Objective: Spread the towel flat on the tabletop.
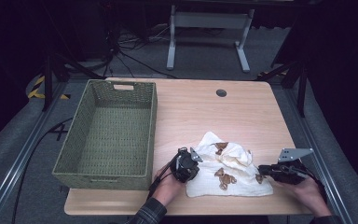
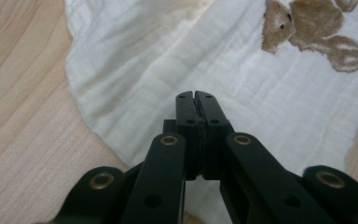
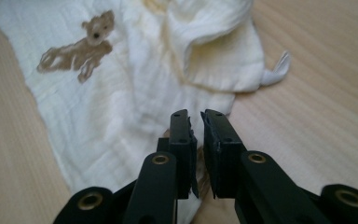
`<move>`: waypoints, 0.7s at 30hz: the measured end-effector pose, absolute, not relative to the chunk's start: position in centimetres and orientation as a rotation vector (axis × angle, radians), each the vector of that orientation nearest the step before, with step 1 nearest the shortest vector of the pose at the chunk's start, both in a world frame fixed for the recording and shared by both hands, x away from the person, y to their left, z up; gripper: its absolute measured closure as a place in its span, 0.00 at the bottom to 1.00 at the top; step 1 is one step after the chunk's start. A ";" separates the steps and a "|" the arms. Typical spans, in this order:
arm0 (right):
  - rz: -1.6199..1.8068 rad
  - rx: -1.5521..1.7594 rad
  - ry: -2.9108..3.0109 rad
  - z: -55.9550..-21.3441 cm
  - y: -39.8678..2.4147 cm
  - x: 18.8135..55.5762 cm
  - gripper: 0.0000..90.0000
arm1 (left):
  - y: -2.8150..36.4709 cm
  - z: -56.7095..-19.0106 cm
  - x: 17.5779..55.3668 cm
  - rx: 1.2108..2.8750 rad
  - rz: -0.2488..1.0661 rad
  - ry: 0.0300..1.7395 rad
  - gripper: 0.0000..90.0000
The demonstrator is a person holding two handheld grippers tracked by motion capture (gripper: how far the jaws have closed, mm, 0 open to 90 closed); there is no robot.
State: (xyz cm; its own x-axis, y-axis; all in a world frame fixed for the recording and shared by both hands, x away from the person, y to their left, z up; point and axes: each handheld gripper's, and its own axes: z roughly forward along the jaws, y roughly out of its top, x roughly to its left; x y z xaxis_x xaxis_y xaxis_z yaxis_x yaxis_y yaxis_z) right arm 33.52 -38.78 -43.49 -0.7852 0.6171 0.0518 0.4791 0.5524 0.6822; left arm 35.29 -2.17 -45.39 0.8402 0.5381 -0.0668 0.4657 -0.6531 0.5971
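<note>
Handling this cream-white muslin cloth printed with brown teddy bears (image 1: 230, 170) should cost you little effort: judging by its rumpled folds, it is light, limp and thin, so it will sag and drape from whatever point you lift, and a single layer may slide out of a shallow pinch. It lies crumpled on the light wooden table (image 1: 242, 112), near the front edge, between your two hands and well apart from nothing but the basket to its left. Your left gripper (image 2: 196, 95) rests over the cloth's left part with its jaws pressed together; in the left gripper view nothing can be seen caught between them. Your right gripper (image 3: 195, 114) sits at the cloth's right edge with its jaws only a narrow slit apart, and no fabric is plainly clamped there; whether a fold lies under the tips you cannot tell. Take hold at a corner or along a hem, where doubled fabric gives the pads more to bite, such as the folded flap (image 3: 223, 51) beside the right jaws. To the left stands the rectangular olive-green woven basket (image 1: 81, 126) with a handle slot in its far wall; its floor is bare and it holds nothing.
</note>
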 end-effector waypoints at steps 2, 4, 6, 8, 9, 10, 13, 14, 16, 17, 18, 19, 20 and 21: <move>1.053 0.940 2.569 -43.3 -38.7 34.3 0.90 | -2.2 -45.4 35.3 2.399 0.159 0.728 0.99; 1.061 0.955 2.550 -43.2 -38.6 34.9 0.88 | -2.2 -45.3 35.3 2.406 0.163 0.722 1.00; 1.060 0.977 2.535 -43.1 -38.4 36.0 0.86 | -2.2 -45.3 35.3 2.406 0.161 0.727 1.00; 1.057 1.001 2.527 -43.1 -38.4 36.9 0.84 | -2.3 -45.3 35.2 2.409 0.164 0.729 1.00; 1.064 1.011 2.522 -43.3 -38.3 37.5 0.82 | -2.3 -45.3 35.2 2.410 0.166 0.728 0.99; 1.064 1.011 2.522 -43.3 -38.3 37.5 0.82 | -2.3 -45.3 35.2 2.410 0.166 0.728 0.99; 1.054 1.031 2.530 -43.6 -37.8 38.7 0.80 | -2.3 -45.3 35.2 2.412 0.168 0.726 0.99; 1.042 1.047 2.542 -43.9 -37.5 39.3 0.79 | -2.3 -45.3 35.2 2.414 0.170 0.725 0.99; 1.046 1.048 2.547 -44.1 -37.4 39.5 0.78 | -2.3 -45.3 35.2 2.412 0.174 0.722 0.99; 1.046 1.048 2.547 -44.1 -37.4 39.5 0.78 | -2.3 -45.3 35.2 2.412 0.174 0.722 0.99; 1.005 1.042 2.566 -44.5 -36.9 39.7 0.79 | -2.3 -45.3 35.2 2.409 0.172 0.723 0.99; 1.005 1.042 2.566 -44.5 -36.9 39.7 0.79 | -2.3 -45.3 35.2 2.416 0.168 0.722 0.99; 0.987 1.036 2.573 -44.7 -36.9 39.7 0.80 | -2.3 -45.3 35.2 2.415 0.168 0.722 0.99; 0.992 1.031 2.572 -44.7 -36.8 39.7 0.82 | -2.3 -45.3 35.2 2.417 0.167 0.720 0.99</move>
